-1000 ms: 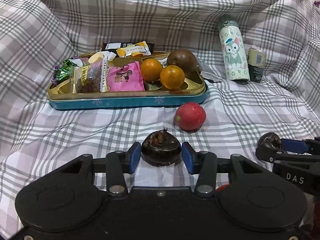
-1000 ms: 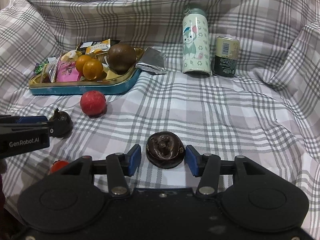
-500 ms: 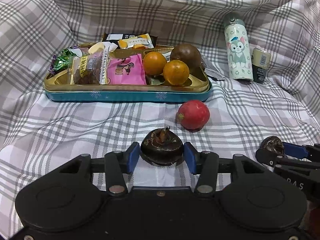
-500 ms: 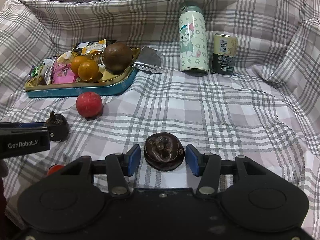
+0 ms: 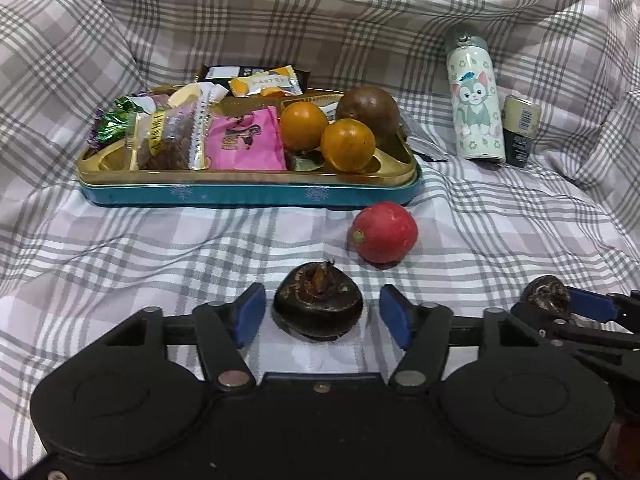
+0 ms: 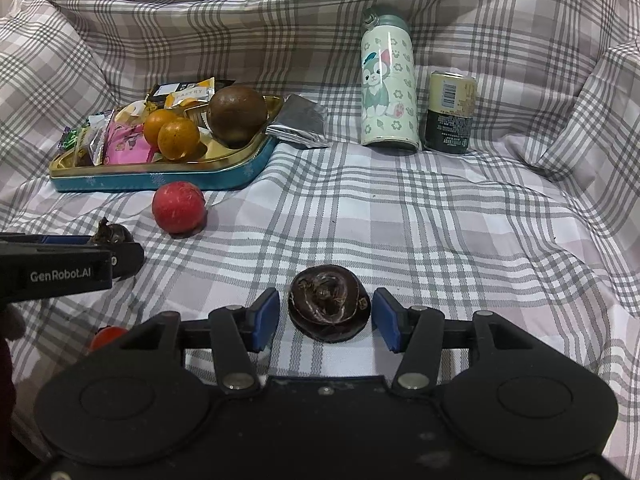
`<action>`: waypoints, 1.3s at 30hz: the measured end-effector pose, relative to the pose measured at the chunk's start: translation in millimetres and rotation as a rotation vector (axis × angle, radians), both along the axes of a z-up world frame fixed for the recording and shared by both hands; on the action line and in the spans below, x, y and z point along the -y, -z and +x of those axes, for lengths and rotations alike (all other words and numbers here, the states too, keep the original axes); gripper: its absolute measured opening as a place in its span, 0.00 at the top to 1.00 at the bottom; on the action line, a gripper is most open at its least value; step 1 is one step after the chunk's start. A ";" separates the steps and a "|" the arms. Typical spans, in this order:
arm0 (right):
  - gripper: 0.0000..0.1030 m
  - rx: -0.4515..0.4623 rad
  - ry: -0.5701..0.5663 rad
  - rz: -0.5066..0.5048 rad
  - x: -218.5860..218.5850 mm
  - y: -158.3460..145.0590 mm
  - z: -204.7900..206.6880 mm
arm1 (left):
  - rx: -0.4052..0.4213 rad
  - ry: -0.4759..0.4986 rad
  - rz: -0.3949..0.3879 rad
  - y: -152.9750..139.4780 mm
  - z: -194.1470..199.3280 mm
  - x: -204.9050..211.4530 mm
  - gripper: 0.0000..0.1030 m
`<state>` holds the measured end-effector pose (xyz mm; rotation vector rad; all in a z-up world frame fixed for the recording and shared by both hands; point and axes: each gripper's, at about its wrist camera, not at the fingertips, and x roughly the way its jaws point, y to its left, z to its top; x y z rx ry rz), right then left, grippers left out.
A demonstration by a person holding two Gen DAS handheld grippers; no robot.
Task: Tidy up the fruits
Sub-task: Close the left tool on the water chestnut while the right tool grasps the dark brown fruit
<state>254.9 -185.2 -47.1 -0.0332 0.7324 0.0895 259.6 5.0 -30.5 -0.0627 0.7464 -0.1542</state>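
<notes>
My left gripper (image 5: 322,318) is open with a dark water chestnut (image 5: 318,306) lying on the cloth between its blue pads, small gaps on both sides. My right gripper (image 6: 326,318) is open around a second dark water chestnut (image 6: 328,302), also resting on the cloth. A red round fruit (image 5: 384,232) lies in front of the teal and gold tray (image 5: 248,194). The tray holds two oranges (image 5: 348,144), a brown round fruit (image 5: 368,110) and snack packets (image 5: 244,140). The red fruit (image 6: 178,208) and tray (image 6: 160,180) show at the left in the right wrist view.
A cat-print bottle (image 6: 388,84) and a green can (image 6: 450,112) stand at the back right. A silver foil packet (image 6: 300,122) lies beside the tray. Plaid cloth (image 6: 440,220) covers the surface and rises at the back and sides. A small red thing (image 6: 106,334) peeks by my right gripper.
The left gripper has moved forward toward the tray and its pads have spread apart, leaving its chestnut loose. The right gripper's pads have also widened slightly around its chestnut.
</notes>
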 end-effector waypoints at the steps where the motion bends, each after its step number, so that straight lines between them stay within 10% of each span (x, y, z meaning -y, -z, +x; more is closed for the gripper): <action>1: 0.46 0.001 0.001 0.000 0.1 0.1 -0.1 | 0.000 0.000 0.001 0.0 -0.3 0.4 0.34; 39: 0.49 0.010 0.020 -0.014 -5.4 0.3 0.8 | 0.004 -0.049 -0.040 -0.8 -2.4 -2.6 0.48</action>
